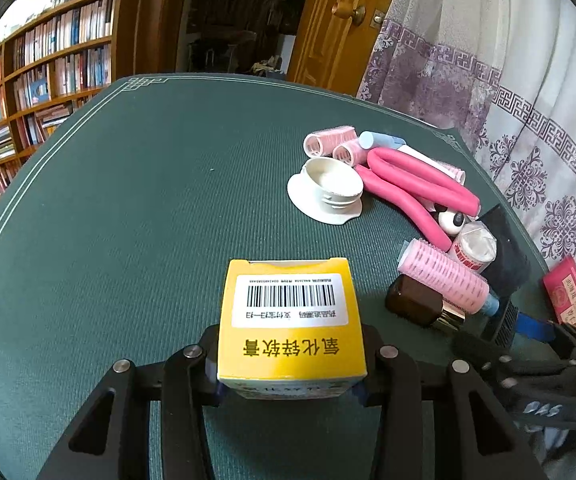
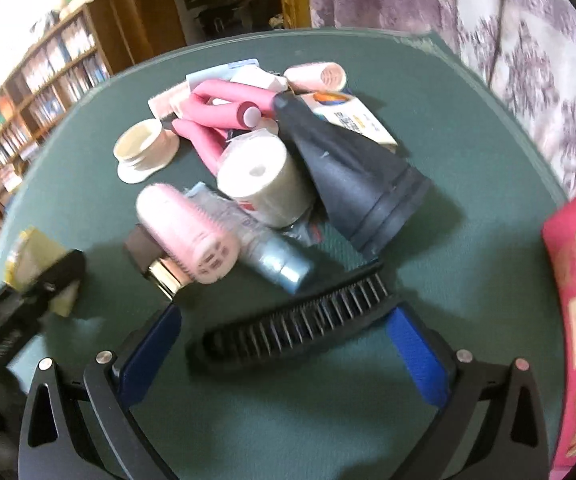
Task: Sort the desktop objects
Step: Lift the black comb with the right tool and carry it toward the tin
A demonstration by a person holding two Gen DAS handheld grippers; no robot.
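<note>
The yellow cardboard ointment box is clamped in the left gripper above the green mat. The black plastic comb is straddled, ungripped, by the spread right gripper; closing seems next.

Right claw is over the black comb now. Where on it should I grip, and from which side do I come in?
Grip the black comb at mid-length, across its narrow width, coming straight down from above. It lies flat on the green table mat, running diagonally between the open fingers of the right claw. Probably roll the wrist first, so one pad meets the solid spine and the other the teeth tips.
</note>
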